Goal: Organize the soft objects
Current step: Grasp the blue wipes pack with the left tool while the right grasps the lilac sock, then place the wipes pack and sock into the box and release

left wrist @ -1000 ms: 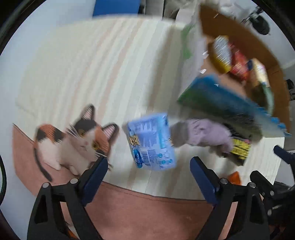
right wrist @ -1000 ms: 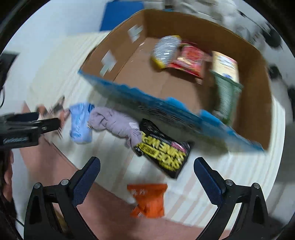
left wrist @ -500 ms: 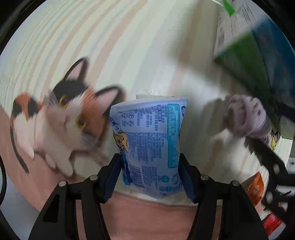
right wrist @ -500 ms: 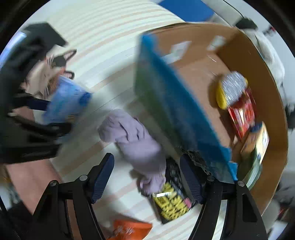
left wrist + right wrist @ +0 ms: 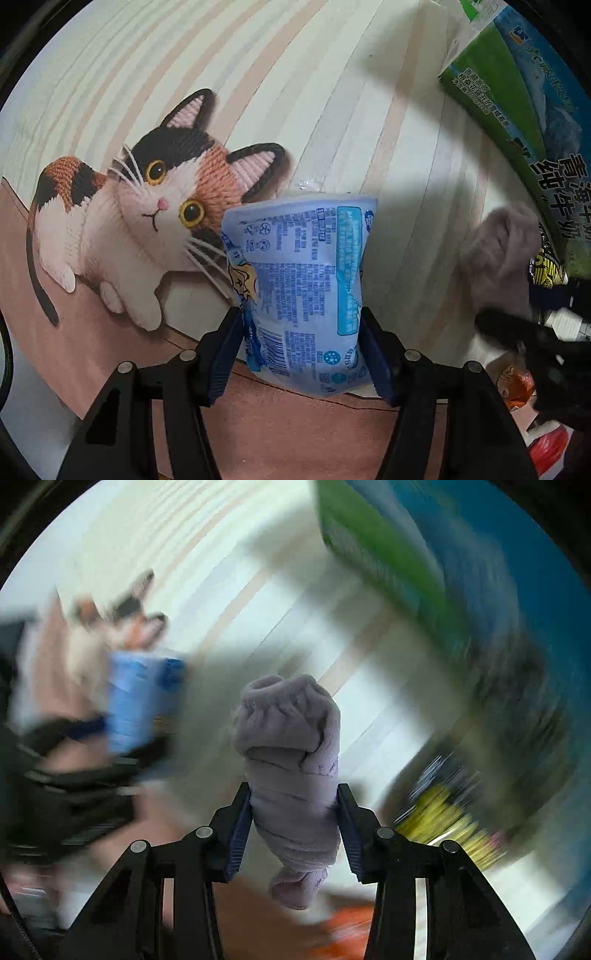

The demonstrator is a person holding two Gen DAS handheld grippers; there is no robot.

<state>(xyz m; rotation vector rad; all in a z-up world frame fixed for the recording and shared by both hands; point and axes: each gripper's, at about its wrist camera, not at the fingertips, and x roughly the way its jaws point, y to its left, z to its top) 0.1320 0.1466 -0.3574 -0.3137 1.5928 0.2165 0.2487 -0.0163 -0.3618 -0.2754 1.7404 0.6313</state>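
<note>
Striped mat point(image 5: 332, 92): cream and peach cloth with a pink border, under everything; it is my landmark.
Milk carton box point(image 5: 517, 96): green and blue printed wall, at the mat's far right edge.
Cat picture point(image 5: 147, 214): calico cat that looks crocheted, flat on the mat's left side, its ear just behind the blue pack.
Blue pouch point(image 5: 299, 291): pale blue sealed plastic pack with fine print, standing over the mat's pink border, right of the cat.
Left gripper point(image 5: 301, 354): pointing down at the mat, both pads pressed on the pouch's lower sides; the jaws are easing open a little, yet the film is pinched in.
Rolled sock point(image 5: 291, 775): grey-lilac knit bundle, over the mat between pouch and box.
Right gripper point(image 5: 293, 830): jaws closing, pads touching the roll's middle on both sides.
Snack bags: a black and yellow bag point(image 5: 447, 827) near the box, an orange bag point(image 5: 517, 384) by the mat's near border; both blurred.
Handling, pouch: light, slick film, probably squashy; likely best held low and across the width, as now.
Handling, sock: very light, soft, compressible; I'd grip mid-roll so it doesn't unwind.
</note>
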